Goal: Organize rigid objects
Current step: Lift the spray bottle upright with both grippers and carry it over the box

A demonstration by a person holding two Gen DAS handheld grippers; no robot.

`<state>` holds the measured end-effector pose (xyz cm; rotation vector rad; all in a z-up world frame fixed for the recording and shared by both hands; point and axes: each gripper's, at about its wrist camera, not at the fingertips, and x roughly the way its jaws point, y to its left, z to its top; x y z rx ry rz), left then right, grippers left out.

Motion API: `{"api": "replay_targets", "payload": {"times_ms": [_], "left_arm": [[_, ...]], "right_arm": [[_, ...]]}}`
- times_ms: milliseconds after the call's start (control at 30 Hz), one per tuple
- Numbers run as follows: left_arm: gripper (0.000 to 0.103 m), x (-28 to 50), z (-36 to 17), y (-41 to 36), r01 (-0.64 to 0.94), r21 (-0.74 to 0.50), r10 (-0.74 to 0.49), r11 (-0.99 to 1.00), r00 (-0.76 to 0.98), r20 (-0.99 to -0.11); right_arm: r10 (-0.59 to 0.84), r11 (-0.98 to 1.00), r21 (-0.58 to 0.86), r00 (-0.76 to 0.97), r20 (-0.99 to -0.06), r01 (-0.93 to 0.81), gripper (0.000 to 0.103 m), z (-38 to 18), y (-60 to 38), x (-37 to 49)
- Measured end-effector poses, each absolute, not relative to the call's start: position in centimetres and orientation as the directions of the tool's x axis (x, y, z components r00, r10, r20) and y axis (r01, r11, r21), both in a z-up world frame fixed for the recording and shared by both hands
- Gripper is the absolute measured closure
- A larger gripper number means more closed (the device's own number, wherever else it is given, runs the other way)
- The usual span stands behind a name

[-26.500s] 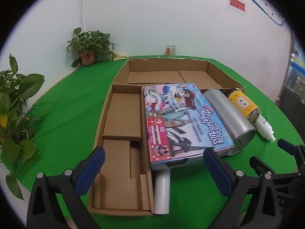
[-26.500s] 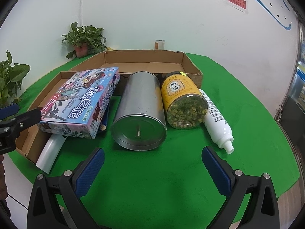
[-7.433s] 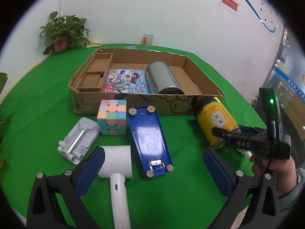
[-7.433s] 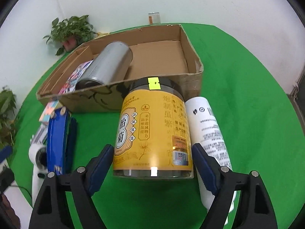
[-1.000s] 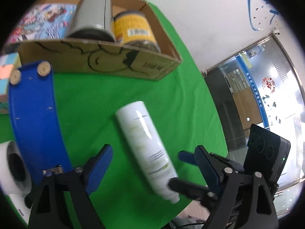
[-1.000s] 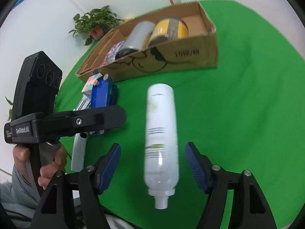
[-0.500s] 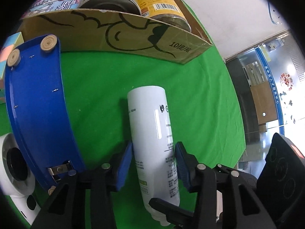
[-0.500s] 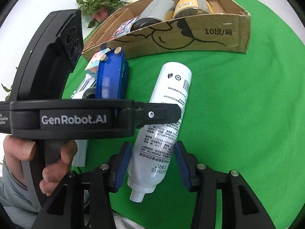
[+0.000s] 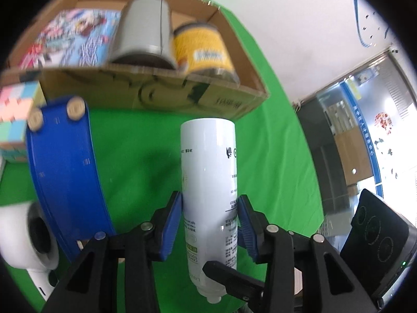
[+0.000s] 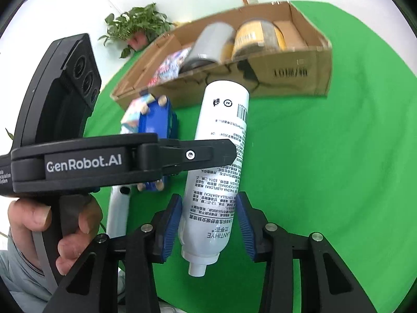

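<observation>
A white bottle (image 9: 208, 161) (image 10: 224, 120) hangs just above the green table (image 9: 273, 169), nozzle toward me and base toward the cardboard box (image 9: 156, 91) (image 10: 286, 78). My left gripper (image 9: 209, 224) grips its lower half, and the blue pads are still closing on its sides. My right gripper (image 10: 208, 224) clamps the part near the nozzle, its jaws closing too. In the right wrist view a finger of the left gripper (image 10: 208, 154) crosses the bottle. The box holds a colourful game box (image 9: 75, 39), a silver can (image 9: 143, 31) and a yellow jar (image 9: 200, 49).
Left of the bottle lie a blue oblong device (image 9: 62, 169), a pastel cube (image 9: 15, 120) and a white device (image 9: 20, 234). A person's hand (image 10: 52, 234) holds the left gripper's handle. A potted plant (image 10: 138, 26) stands behind the box. A glass door (image 9: 365, 130) is at the right.
Both grippers went from wide apart around the lying bottle to closed on it. The bottle has come off the table and now points at the box.
</observation>
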<state>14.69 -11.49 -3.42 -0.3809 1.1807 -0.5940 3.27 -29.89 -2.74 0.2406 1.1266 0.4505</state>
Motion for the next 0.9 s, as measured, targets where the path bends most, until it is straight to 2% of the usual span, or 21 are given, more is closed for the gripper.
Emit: {"api": "replay_targets", "payload": {"times_ms": [500, 900], "left_arm": [[0.062, 19.1, 6.4, -12.8, 0.350, -0.517, -0.624, 0.781, 0.442, -0.644], [0.062, 26.2, 11.0, -16.7, 0.378, -0.522, -0.645, 0.764, 0.441, -0.624]], "right_arm": [[0.428, 0.903, 0.324, 0.537, -0.727, -0.281, 0.064, 6.3, -31.1, 8.7], [0.384, 0.923, 0.288, 0.599, -0.703, -0.254, 0.064, 12.4, -34.3, 16.5]]}}
